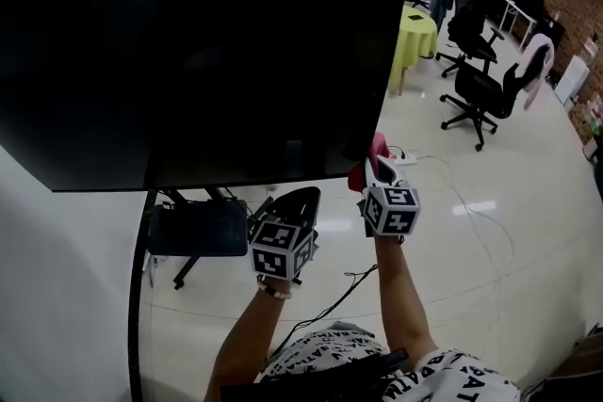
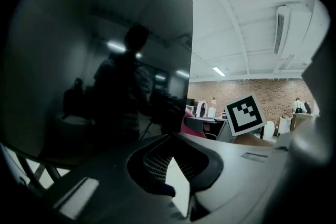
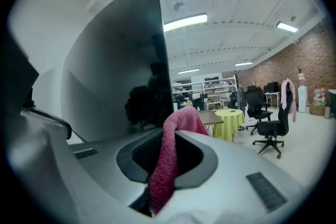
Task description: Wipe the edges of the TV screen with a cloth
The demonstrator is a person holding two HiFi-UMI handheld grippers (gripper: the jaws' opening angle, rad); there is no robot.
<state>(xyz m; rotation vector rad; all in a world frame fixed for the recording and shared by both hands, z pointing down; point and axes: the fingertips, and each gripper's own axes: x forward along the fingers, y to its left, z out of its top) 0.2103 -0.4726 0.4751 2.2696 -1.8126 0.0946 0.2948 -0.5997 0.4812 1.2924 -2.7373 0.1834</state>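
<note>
While both forearms reached forward side by side, the right hand-held gripper [image 1: 381, 168] pinched the pink cloth [image 1: 376, 149], its length running along the jaws, at the lower right corner of the TV screen [image 1: 207, 42]. The left hand-held gripper [image 1: 300, 199] sat closed and empty below the bottom edge.

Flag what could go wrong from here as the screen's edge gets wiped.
1. Little of the pink cloth shows beyond the right gripper, so its hard tips may scrape the TV screen near the lower corner.
2. The left gripper, shut and empty, sits just under the bottom edge and could bump it.
</note>
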